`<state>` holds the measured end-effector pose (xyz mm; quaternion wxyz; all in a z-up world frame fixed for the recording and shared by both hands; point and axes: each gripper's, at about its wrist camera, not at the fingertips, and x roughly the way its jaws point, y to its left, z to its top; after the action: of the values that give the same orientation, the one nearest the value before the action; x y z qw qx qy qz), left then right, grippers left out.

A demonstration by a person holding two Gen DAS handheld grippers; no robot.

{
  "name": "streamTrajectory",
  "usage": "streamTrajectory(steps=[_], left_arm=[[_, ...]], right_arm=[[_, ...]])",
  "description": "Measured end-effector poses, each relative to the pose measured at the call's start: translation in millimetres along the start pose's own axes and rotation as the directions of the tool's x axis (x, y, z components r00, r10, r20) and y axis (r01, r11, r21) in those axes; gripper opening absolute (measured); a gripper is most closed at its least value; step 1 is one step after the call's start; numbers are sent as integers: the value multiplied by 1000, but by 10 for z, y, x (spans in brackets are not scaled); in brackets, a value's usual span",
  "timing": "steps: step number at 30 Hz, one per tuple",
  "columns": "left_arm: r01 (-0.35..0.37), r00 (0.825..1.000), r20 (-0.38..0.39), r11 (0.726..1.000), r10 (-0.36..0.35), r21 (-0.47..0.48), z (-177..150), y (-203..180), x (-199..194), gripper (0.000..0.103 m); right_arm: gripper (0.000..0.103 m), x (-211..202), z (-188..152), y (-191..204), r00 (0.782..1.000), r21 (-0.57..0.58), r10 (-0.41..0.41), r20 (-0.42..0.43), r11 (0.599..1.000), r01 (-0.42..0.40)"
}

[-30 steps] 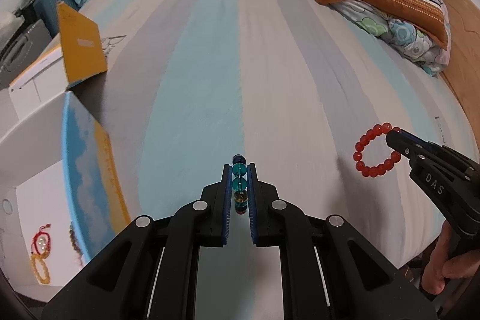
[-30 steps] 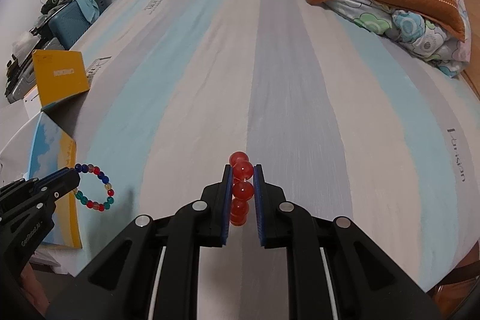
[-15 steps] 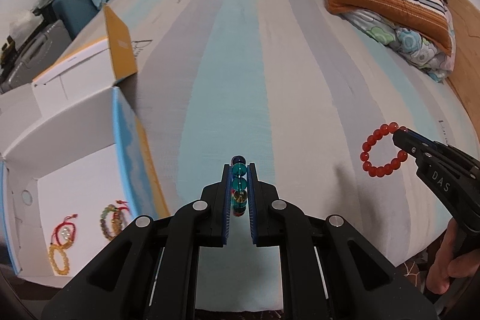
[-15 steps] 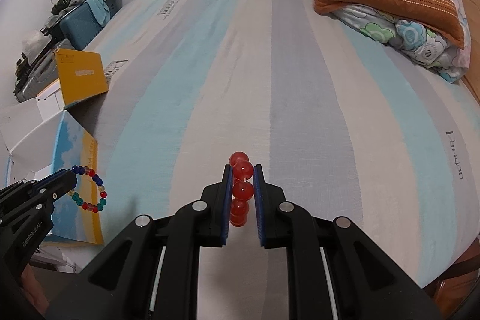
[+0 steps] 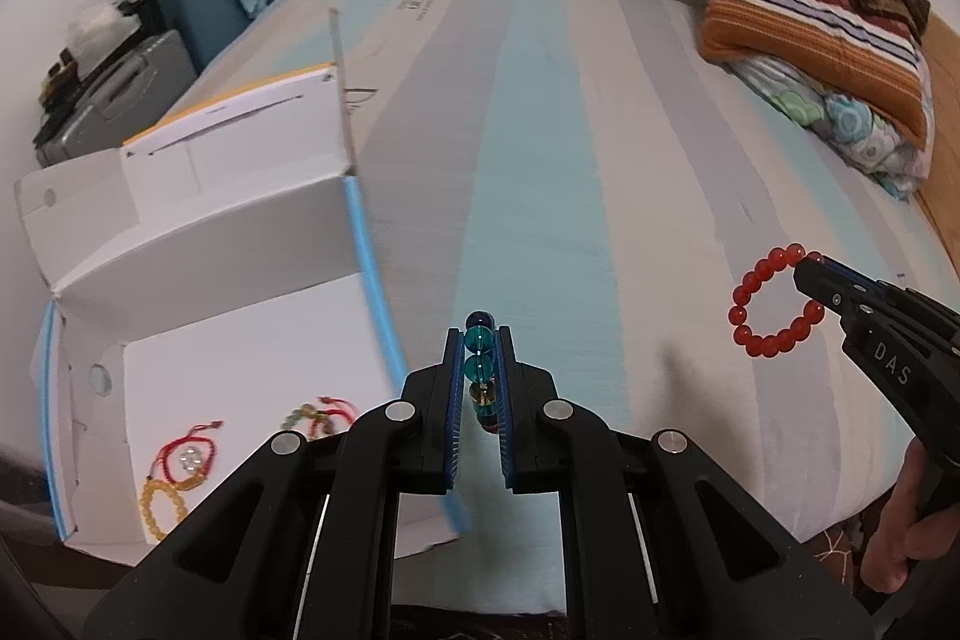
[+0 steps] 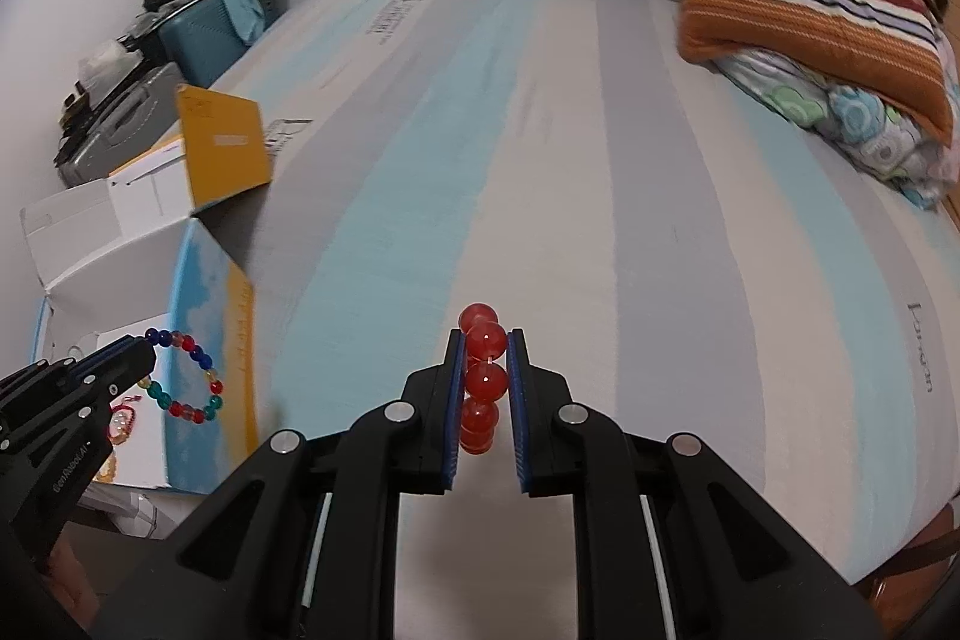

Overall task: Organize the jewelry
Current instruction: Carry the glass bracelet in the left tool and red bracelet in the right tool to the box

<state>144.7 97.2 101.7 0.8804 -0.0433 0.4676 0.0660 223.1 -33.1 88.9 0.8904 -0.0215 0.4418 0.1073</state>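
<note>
1. At lower centre of the left wrist view: left gripper [image 5: 478, 388] pinching a multicoloured bead bracelet [image 5: 481, 370] edge-on between its blue pads, held above the striped bed [image 5: 540, 160], just right of the open white box [image 5: 198, 316] at lower left.
2. At centre right of that view: right gripper [image 5: 807, 274] clamped on a red bead bracelet [image 5: 771, 304], loop hanging free to the left of its tips, apart from the bedsheet.
3. Best handled by carrying each loop over the blue-edged near wall, lowering toward bare box floor, clear of the bracelets [image 5: 180, 466] already inside, then parting the pads.
4. Both tools pointed forward along the bed, roughly level, well apart; left one nearer the box.
</note>
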Motion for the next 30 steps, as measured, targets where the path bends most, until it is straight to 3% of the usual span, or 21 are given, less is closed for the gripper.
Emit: streamTrajectory(steps=[15,30], left_arm=[[-61,997,45,992,66,-106,-58,987,-337,9],[-141,989,13,962,149,-234,-382,2196,-496,9]], right_arm=[[13,-76,86,1044,996,-114,82,18,990,-80],[13,-97,-12,2282,985,-244,173,-2,955,-168]])
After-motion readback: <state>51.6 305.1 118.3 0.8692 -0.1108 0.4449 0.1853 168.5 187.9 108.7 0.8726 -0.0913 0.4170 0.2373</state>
